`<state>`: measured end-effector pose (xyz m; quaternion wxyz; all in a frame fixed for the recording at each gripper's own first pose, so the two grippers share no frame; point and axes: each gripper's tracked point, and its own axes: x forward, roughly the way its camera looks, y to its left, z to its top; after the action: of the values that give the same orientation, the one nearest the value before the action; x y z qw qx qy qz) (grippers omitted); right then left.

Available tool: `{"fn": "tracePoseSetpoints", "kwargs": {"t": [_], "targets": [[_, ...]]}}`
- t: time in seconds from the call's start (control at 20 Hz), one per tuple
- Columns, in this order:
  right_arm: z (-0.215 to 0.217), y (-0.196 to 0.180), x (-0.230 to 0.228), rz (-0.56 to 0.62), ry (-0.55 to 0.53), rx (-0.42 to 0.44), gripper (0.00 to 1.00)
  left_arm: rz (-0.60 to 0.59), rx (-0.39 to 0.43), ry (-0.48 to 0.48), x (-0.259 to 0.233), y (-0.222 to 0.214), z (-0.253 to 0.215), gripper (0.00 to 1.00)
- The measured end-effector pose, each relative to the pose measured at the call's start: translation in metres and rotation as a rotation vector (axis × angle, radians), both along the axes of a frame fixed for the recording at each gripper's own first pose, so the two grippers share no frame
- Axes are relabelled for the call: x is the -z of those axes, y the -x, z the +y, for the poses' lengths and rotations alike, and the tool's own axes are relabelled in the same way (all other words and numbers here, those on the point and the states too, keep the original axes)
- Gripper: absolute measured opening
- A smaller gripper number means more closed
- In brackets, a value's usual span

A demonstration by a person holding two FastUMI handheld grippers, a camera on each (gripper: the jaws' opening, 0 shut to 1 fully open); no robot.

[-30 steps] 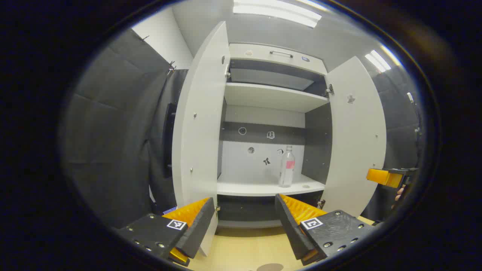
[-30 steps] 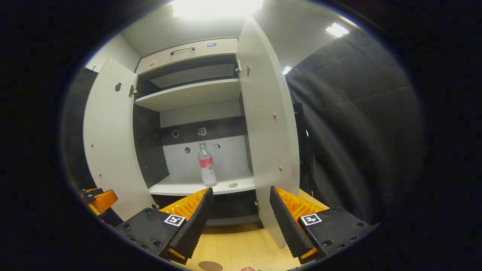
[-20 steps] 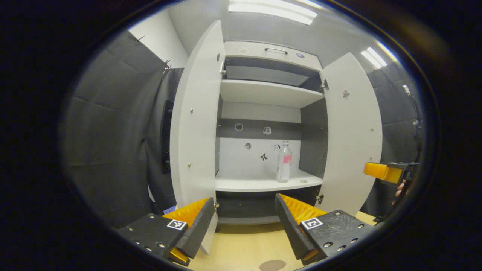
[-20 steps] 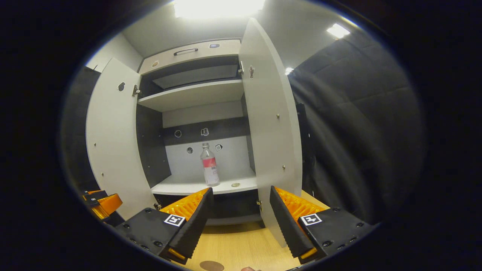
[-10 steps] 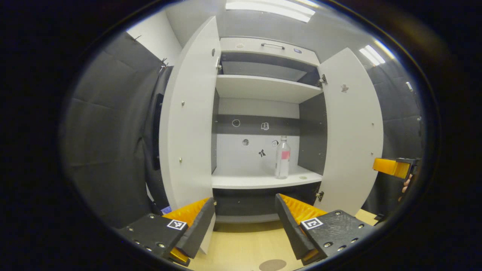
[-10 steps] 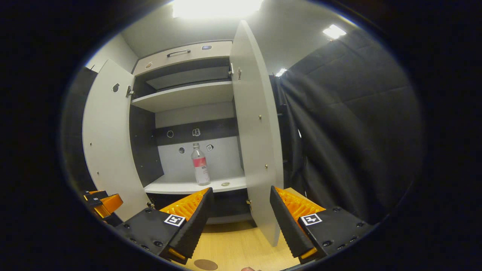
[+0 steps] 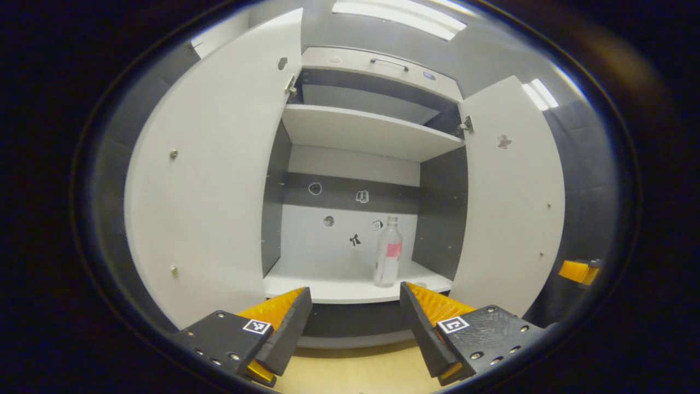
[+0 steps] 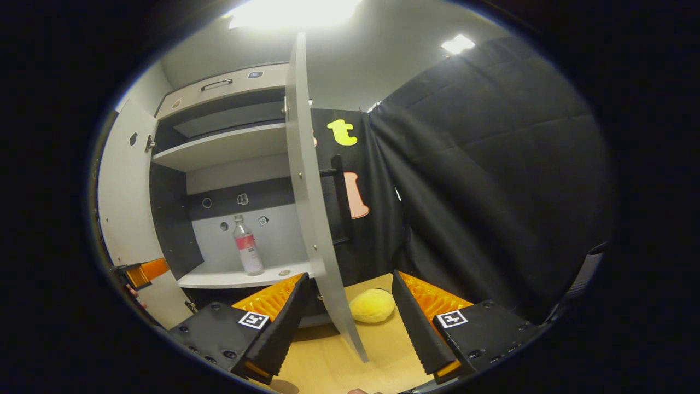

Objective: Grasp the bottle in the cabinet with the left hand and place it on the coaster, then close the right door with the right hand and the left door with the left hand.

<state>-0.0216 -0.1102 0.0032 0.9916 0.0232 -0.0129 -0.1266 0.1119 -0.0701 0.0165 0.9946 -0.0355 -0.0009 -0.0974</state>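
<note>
— Nearest the lens, what do you see in the left gripper view?
— At the bottom edge, the left gripper (image 7: pixel 354 312) with its fingers spread apart and nothing between them. Under them runs a strip of pale wooden table (image 7: pixel 350 372).

— And beyond that?
— Past the fingers stands the cabinet (image 7: pixel 377 63), both doors swung wide. The left door (image 7: pixel 213 186) fills much of the near left; the right door (image 7: pixel 511 202) stands open on the other side. On the lower shelf (image 7: pixel 322 287), toward its right end, the bottle (image 7: pixel 387 258) stands upright — clear, with a pink label, apart from the gripper. Behind it, small stickers dot the back panel. At the far right edge a bit of the right gripper (image 7: pixel 578 271) peeks in.

— What about the right gripper view?
— Same order. The right gripper (image 8: pixel 350 312) is released too, fingers wide, empty. Between them rises the edge of the right door (image 8: pixel 309 219), seen almost edge-on, though I cannot tell if either finger touches it. Just past it a yellow soft object (image 8: pixel 372 305) lies on the table (image 8: pixel 383 350). Farther in, the bottle (image 8: pixel 247 246) stands on the lower shelf (image 8: pixel 235 278), with a small round thing (image 8: pixel 284 272) just to its right. The left gripper (image 8: pixel 141 272) shows at the left edge, beside the left door (image 8: pixel 123 208).
</note>
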Motion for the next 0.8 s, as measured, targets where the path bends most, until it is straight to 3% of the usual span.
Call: {"fn": "tracePoseSetpoints", "kwargs": {"t": [0.2,0.45,0.65,0.8], "targets": [[-0.018,-0.001,-0.002,-0.001,0.008,0.038,0.92,0.016,0.032,0.027,-0.002,-0.047,-0.014,0.94],[-0.037,-0.007,-0.007,0.002,0.009,0.08,0.95,-0.006,0.053,-0.026,-0.01,-0.099,-0.033,0.94],[-0.054,-0.016,-0.016,-0.023,-0.003,0.101,0.92,-0.02,0.079,-0.1,-0.013,-0.135,-0.055,0.94],[-0.069,-0.024,-0.021,-0.03,0.009,0.122,0.92,0.0,0.12,-0.069,-0.003,-0.159,-0.077,0.94]]}}
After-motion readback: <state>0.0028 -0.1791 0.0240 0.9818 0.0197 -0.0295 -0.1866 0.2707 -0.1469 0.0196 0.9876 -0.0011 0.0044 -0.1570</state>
